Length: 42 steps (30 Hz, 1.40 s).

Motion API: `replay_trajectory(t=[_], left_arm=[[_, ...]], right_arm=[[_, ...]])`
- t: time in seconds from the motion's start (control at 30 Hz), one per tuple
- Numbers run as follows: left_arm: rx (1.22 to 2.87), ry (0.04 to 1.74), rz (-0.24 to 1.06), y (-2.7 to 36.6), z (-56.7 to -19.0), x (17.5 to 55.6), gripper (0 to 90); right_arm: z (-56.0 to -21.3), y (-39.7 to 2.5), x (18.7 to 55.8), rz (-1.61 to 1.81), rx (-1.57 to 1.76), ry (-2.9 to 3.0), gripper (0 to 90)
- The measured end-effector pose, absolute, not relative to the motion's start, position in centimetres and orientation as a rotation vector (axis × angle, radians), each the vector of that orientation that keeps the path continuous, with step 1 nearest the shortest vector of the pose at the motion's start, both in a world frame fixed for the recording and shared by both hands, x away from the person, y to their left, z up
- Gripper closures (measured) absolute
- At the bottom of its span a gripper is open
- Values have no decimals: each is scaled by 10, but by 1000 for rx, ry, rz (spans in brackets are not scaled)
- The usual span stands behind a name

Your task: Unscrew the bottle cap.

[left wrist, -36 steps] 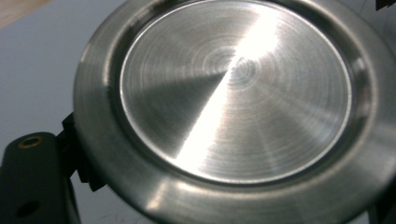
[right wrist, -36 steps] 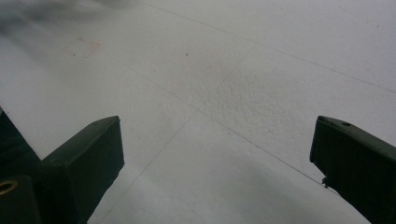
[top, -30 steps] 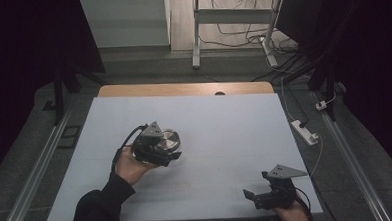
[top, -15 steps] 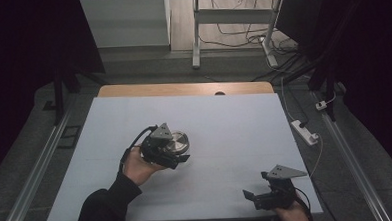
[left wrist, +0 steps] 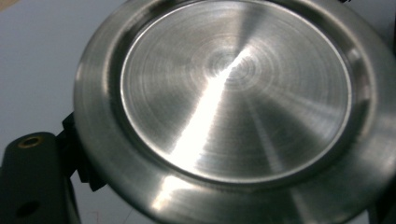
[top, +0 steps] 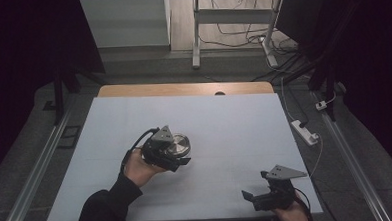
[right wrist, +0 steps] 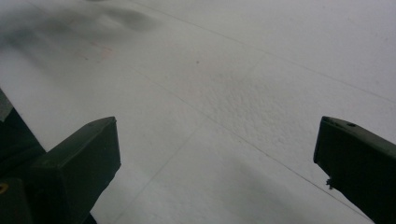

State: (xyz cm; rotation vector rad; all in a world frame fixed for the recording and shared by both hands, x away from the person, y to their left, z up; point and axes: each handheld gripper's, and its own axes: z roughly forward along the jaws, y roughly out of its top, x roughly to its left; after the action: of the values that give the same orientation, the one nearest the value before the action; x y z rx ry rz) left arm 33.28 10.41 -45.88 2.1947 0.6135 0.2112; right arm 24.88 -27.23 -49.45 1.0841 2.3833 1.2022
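Note:
A round steel dish [top: 177, 146] with a raised rim is held above the white table cover [top: 234, 124], left of centre. My left gripper [top: 173, 159] is shut on the dish's rim; in the left gripper view the dish [left wrist: 229, 107] looms very close, bottom side toward the camera, with one black jaw at its lower left edge. My right gripper [top: 255, 200] rests low at the table's front right, pointing left, held by a hand. Its two black jaws stand wide apart in the right gripper view, my right gripper [right wrist: 217, 158] over bare white cover with nothing between them.
A wooden strip [top: 183, 89] edges the table's far side. A white power strip [top: 305, 132] with its cable lies on the floor off the right edge. Metal rails [top: 36, 167] run along both sides. A desk frame [top: 195, 35] and cables stand beyond.
My left gripper has carried the steel dish to the right and slightly forward over the table. The right gripper has stayed where it was.

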Motion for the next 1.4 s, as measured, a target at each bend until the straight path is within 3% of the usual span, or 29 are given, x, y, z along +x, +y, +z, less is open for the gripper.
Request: replay_trajectory(t=[1.4], left_arm=[[2171,582,202,106,-455,330,147]], right_arm=[[-455,-205,274,1373,832,2443,0]])
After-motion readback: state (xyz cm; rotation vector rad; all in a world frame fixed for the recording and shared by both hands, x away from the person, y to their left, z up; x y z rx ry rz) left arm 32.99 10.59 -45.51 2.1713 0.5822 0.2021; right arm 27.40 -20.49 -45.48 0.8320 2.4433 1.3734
